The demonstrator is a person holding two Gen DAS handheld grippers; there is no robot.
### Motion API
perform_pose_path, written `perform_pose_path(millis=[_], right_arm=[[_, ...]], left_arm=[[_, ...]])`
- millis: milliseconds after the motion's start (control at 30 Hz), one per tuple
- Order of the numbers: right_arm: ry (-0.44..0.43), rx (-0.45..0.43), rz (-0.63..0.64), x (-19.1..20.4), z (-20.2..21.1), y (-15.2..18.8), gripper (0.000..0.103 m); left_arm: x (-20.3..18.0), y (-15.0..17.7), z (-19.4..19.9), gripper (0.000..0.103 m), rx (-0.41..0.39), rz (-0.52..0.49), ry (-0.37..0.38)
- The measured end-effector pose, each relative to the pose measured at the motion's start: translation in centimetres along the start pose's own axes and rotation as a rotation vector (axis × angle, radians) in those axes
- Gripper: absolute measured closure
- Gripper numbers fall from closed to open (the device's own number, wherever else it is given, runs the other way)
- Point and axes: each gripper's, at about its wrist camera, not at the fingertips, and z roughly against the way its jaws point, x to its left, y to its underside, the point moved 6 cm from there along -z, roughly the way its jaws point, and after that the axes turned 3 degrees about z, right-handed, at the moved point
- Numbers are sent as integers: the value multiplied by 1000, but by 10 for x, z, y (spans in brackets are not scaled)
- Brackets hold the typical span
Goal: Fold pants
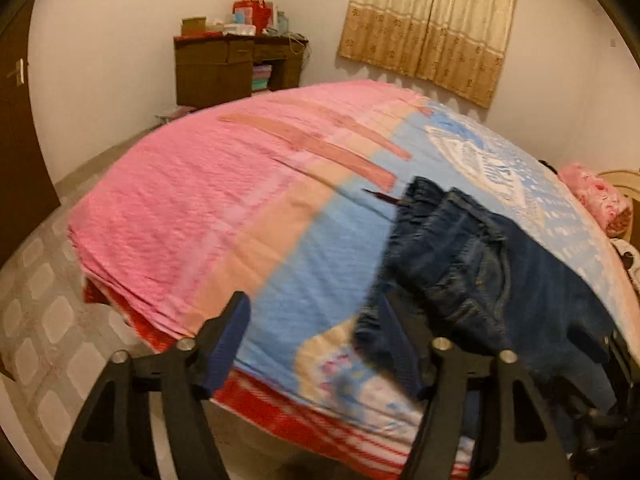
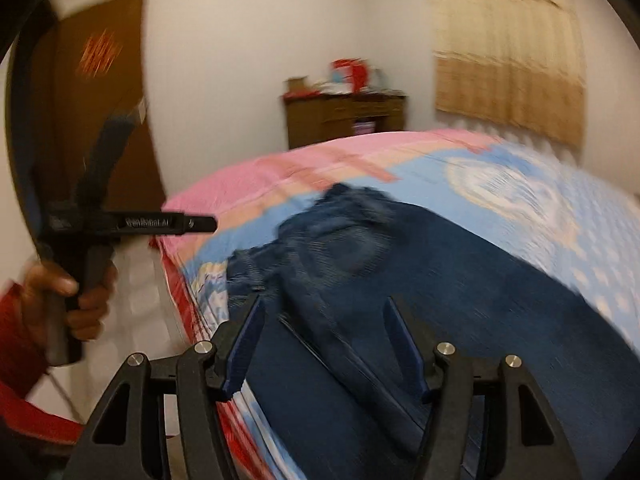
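Dark blue jeans (image 1: 480,264) lie on the bed's near right part, waistband toward the far side; they also fill the middle of the right wrist view (image 2: 420,280). My left gripper (image 1: 316,304) is open and empty, above the bed's near edge just left of the jeans. It also shows from the side in the right wrist view (image 2: 116,128), held up at the left by a hand. My right gripper (image 2: 324,308) is open and empty, hovering over the jeans' near part. The right wrist view is motion-blurred.
The bed (image 1: 180,200) carries a pink, peach and light blue cover with a red edge. A brown cabinet (image 1: 236,68) with clutter stands against the far wall. A curtain (image 1: 432,24) hangs at the right. A pink pillow (image 1: 596,196) lies at the far right. A brown door (image 2: 96,100) stands left.
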Motion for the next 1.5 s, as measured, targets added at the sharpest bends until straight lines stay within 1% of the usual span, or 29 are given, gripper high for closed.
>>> perform_pose_path(millis=[33, 100, 133, 200, 233, 267, 300, 333, 367, 433, 500, 567, 667, 733, 800, 867, 933, 1000, 1033, 1100, 1167, 1200, 1267, 1333, 1400, 1467, 1500], right_arm=[[27, 10, 43, 13, -9, -1, 40], [114, 40, 116, 25, -33, -5, 40], [134, 63, 145, 22, -45, -3, 40], [142, 109, 179, 23, -61, 1, 40], [170, 127, 197, 18, -65, 4, 41], [215, 124, 209, 14, -68, 5, 55], [270, 119, 215, 7, -67, 7, 65], [294, 134, 198, 0, -70, 9, 80], [286, 144, 162, -5, -75, 9, 86], [249, 137, 79, -17, -73, 6, 89], [195, 92, -11, -24, -62, -3, 90], [125, 20, -79, -26, -47, -15, 90], [33, -72, -81, -16, -27, -31, 90], [-56, -99, -50, -1, -16, -34, 90], [-118, -68, -2, 17, -17, -24, 90], [-161, -1, 13, 32, -33, -3, 90], [-202, 72, 15, 40, -53, 25, 90], [-189, 110, 22, 41, -66, 43, 90], [-192, 108, 6, 39, -68, 46, 89], [-210, 94, -29, 34, -68, 43, 86], [-235, 92, -54, 30, -62, 39, 77], [-256, 87, -75, 27, -55, 36, 77], [-281, 32, -139, 12, -31, 27, 77], [-287, -48, -246, -20, 0, 19, 75], [-286, -121, -358, -62, 31, 15, 68], [-255, -184, -477, -119, 61, 14, 41], [-232, -214, -542, -149, 74, 16, 37]], left_arm=[[4, 0, 1, 27, -12, -8, -5], [13, 0, 2, 22, -26, -22, -4], [18, 0, 3, 20, -33, -26, -2], [26, 1, 5, 12, -42, -25, -4], [31, 2, 6, 10, -51, -23, 0], [34, 3, 7, 9, -57, -22, 8], [36, 3, 8, 8, -63, -23, 19], [37, 4, 8, 7, -66, -25, 28], [37, 5, 8, 6, -68, -29, 35], [35, 5, 8, 5, -73, -45, 47], [30, 6, 8, 6, -69, -59, 61], [22, 7, 8, 5, -55, -55, 121], [7, 13, 9, 5, -15, -23, 262], [-3, 18, 8, 5, 3, -21, 327], [-9, 20, 7, 6, 0, -30, 324], [-8, 21, 5, 6, -2, -32, 299], [-4, 20, 3, 5, -7, -24, 255], [-1, 15, 3, 6, -19, -17, 219], [-1, 13, 3, 5, -22, -15, 218], [-8, 9, 4, 5, -24, -19, 236], [-18, 8, 5, 5, -32, -40, 251], [-26, 7, 6, 5, -43, -60, 255], [-38, 7, 6, 5, -54, -92, 263], [-49, 12, 2, 5, -46, -117, 268], [-59, 18, -8, 5, -26, -141, 256], [-67, 23, -21, 5, -9, -167, 215], [-70, 24, -28, 6, -4, -170, 196]])
